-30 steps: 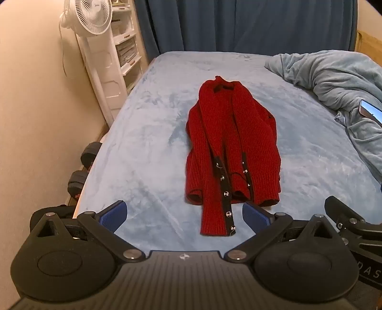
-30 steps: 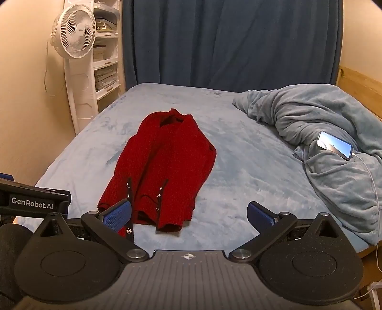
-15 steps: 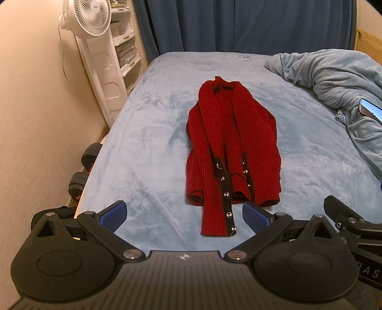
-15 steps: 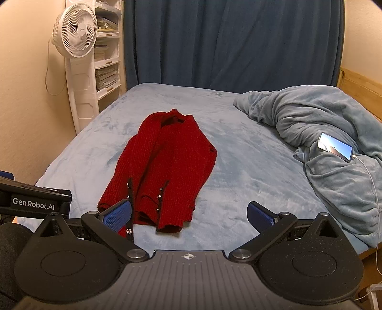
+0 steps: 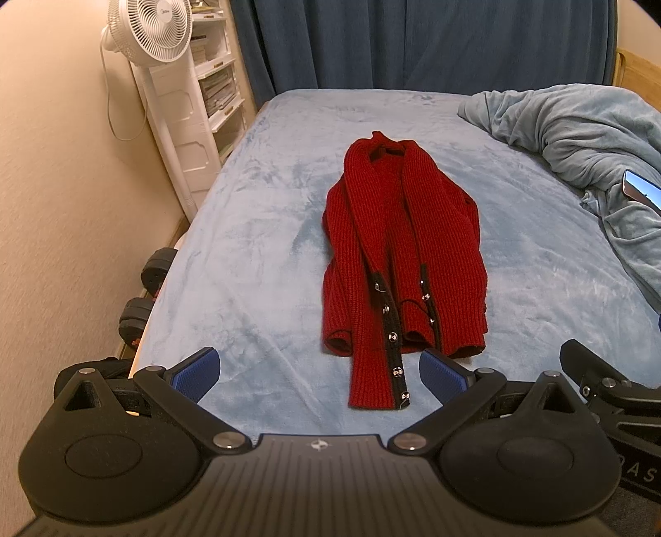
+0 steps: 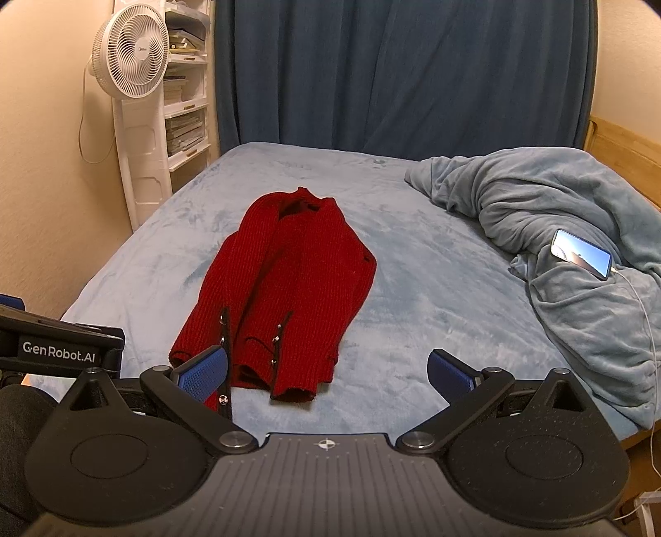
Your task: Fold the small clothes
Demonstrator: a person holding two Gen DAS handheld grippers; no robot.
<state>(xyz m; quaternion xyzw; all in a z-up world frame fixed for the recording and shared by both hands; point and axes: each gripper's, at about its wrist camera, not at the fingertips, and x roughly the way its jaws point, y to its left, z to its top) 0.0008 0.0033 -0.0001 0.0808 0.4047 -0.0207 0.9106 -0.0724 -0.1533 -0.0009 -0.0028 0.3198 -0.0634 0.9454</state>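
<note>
A red knit cardigan (image 5: 403, 256) with a black button band lies lengthwise on the light blue bed (image 5: 256, 264), collar far, hem near, its sides folded inward. It also shows in the right wrist view (image 6: 285, 297). My left gripper (image 5: 318, 369) is open and empty, hovering at the near bed edge just short of the hem. My right gripper (image 6: 326, 369) is open and empty, to the right of the hem; its left pad (image 6: 204, 371) overlaps the cardigan's near corner in view.
A rumpled blue blanket (image 6: 557, 231) with a phone (image 6: 582, 252) on a charging cable lies at the right. A white fan (image 5: 153, 29) and shelves stand at the left wall. Dumbbells (image 5: 144, 289) sit on the floor beside the bed. A dark curtain hangs behind.
Both grippers have drifted slightly; the views tilt up a little. The cardigan has not moved and both grippers stay open.
</note>
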